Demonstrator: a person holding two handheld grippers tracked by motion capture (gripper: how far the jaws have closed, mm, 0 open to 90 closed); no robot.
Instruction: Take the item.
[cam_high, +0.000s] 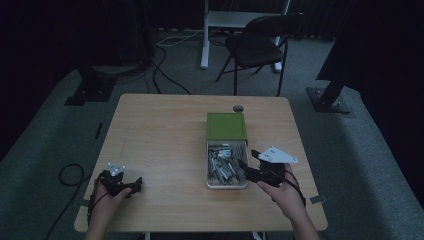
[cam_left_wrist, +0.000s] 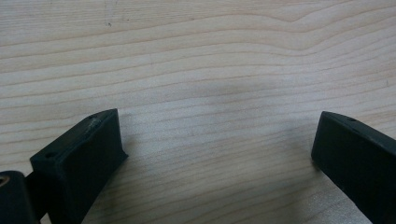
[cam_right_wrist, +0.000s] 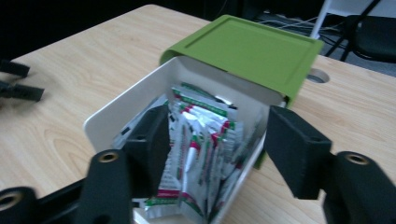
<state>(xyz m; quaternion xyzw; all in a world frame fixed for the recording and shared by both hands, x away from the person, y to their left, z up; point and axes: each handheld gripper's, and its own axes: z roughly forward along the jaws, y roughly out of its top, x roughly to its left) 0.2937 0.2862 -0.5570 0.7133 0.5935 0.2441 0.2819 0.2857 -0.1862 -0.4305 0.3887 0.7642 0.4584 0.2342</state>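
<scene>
A white box full of silver packets with red and green print stands right of the table's middle. Its green lid is slid back over the far half. My right gripper hovers at the box's near right corner. In the right gripper view its jaws stand apart: one over the packets, the other outside the box wall, neither visibly pressing. My left gripper rests near the front left edge, wide open over bare wood.
A round cable hole sits in the table just behind the lid. Beyond the table are a black folding chair and white desk legs. Cables lie on the grey floor.
</scene>
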